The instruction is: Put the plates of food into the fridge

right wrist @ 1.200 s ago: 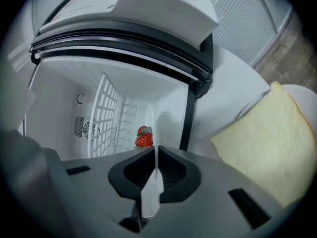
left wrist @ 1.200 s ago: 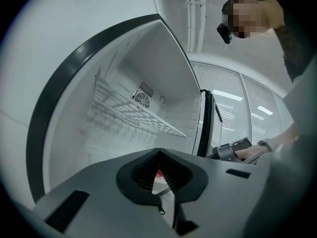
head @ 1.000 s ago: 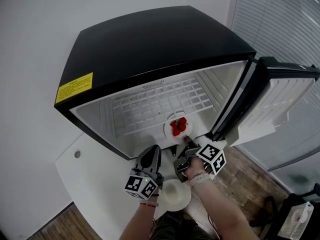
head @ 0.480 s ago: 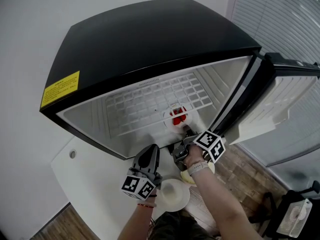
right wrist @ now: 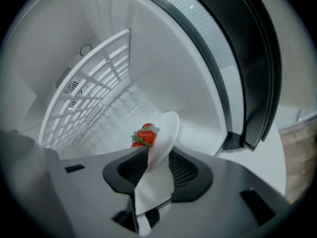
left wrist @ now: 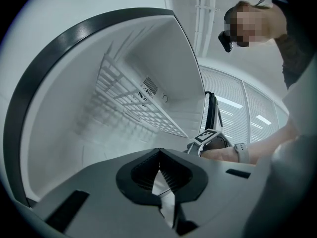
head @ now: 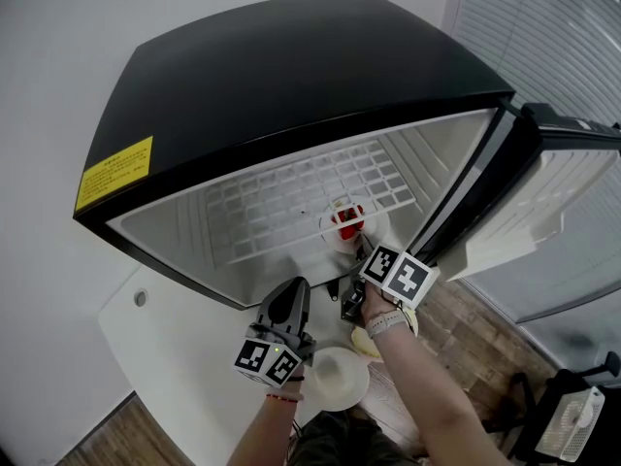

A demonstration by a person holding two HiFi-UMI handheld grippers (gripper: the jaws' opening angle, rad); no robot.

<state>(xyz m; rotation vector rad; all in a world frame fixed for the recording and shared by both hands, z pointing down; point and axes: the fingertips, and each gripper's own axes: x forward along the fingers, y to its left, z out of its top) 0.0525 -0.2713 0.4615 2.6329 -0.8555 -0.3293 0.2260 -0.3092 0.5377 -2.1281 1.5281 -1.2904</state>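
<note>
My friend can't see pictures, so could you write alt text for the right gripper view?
A white plate of strawberries is inside the open fridge. Its rim lies between the jaws of the right hand-held gripper, which have just been opening and now stand apart.

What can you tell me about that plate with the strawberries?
A small round white plate, smooth like ceramic, carrying red strawberries with green tops. It lies inside the open fridge, near its front right corner. Its near rim stands between the right gripper's jaws, which have just been opening and seem not to press it.
</note>
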